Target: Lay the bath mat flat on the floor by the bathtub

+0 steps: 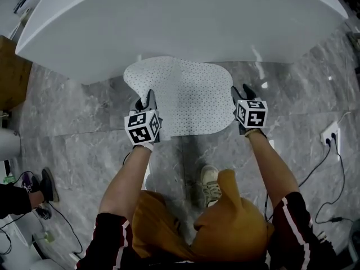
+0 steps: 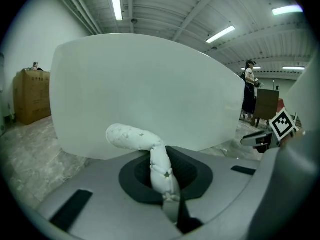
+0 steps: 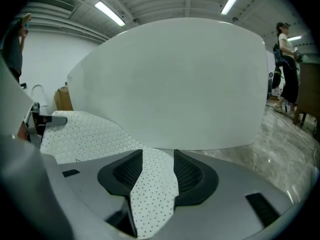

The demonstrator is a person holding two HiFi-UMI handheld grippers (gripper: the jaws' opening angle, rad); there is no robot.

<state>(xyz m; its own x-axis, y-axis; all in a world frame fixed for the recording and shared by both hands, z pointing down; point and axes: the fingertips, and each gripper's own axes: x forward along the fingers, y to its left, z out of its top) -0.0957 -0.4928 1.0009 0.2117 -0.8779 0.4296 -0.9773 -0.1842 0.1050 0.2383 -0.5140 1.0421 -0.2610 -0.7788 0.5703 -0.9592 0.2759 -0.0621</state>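
Bath mat (image 1: 188, 97) spread beside the bathtub (image 1: 180, 21), gripped at one near corner.
The white dotted mat lies along the tub's wall over the grey marble floor (image 1: 73, 111), its far left edge curled over. The left gripper (image 1: 145, 101) is clamped on a bunched near corner. The right gripper (image 1: 241, 93) has its jaws apart, with the other corner loose between them.

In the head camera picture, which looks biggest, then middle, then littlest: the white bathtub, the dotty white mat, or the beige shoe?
1. The smooth white bathtub, filling the top of the view.
2. The white dotted bath mat.
3. The beige sneaker, clearly smaller than the mat.
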